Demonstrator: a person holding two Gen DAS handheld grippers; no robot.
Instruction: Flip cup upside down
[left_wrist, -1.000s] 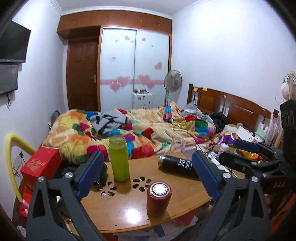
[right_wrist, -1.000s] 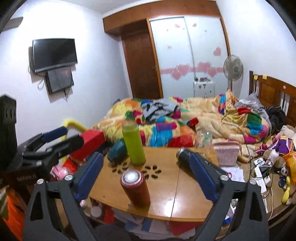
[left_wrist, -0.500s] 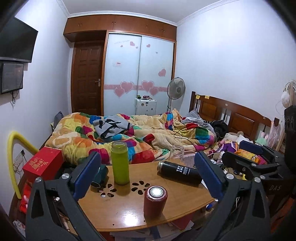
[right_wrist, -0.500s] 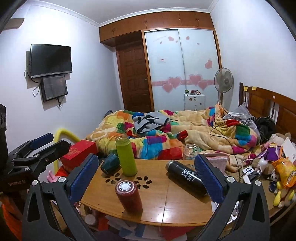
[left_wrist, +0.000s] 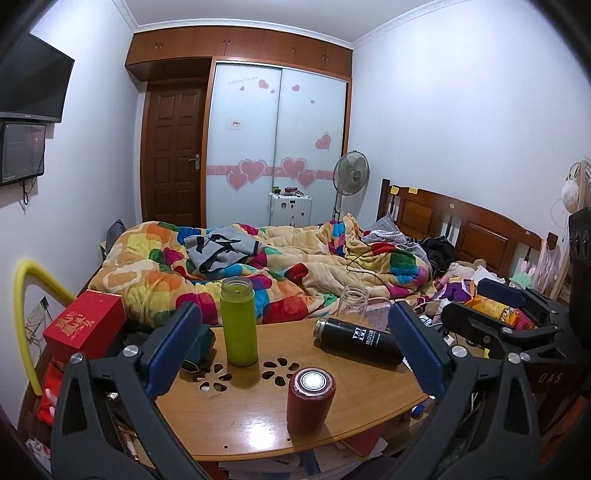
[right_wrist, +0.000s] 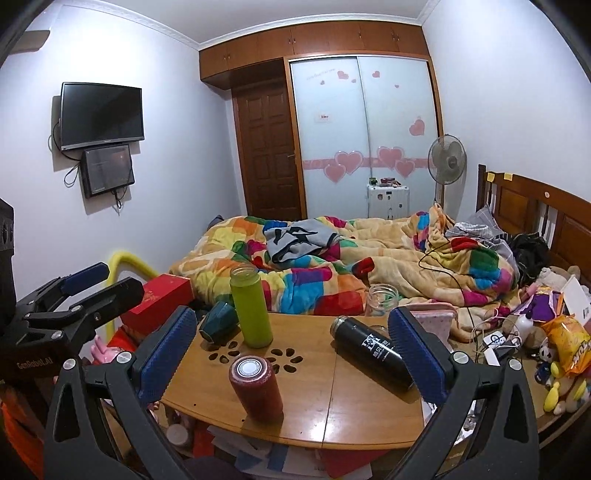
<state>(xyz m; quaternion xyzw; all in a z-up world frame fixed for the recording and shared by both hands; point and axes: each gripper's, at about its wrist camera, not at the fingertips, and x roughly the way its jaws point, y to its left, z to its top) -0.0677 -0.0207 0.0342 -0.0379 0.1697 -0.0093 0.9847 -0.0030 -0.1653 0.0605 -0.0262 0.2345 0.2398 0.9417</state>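
A red cup (left_wrist: 310, 402) stands upside down near the front of the round wooden table (left_wrist: 258, 428), its silver base up; it also shows in the right wrist view (right_wrist: 256, 387). My left gripper (left_wrist: 291, 350) is open and empty, held back from the table's front edge. My right gripper (right_wrist: 291, 350) is open and empty too, level with the cup. A green bottle (left_wrist: 239, 320) stands upright behind it. A black flask (left_wrist: 356, 339) lies on its side at the right. A teal cup (right_wrist: 218, 322) lies at the table's left edge.
A clear glass jar (right_wrist: 382, 299) stands at the table's far edge. A red box (left_wrist: 85, 325) and a yellow tube (left_wrist: 33, 291) are left of the table. A bed with a colourful blanket (left_wrist: 277, 269) is behind. Toys and snack bags (right_wrist: 554, 343) clutter the right.
Both grippers have pulled back and risen from the table, so the cup and bottles look smaller and lower. Nothing on the table has moved.
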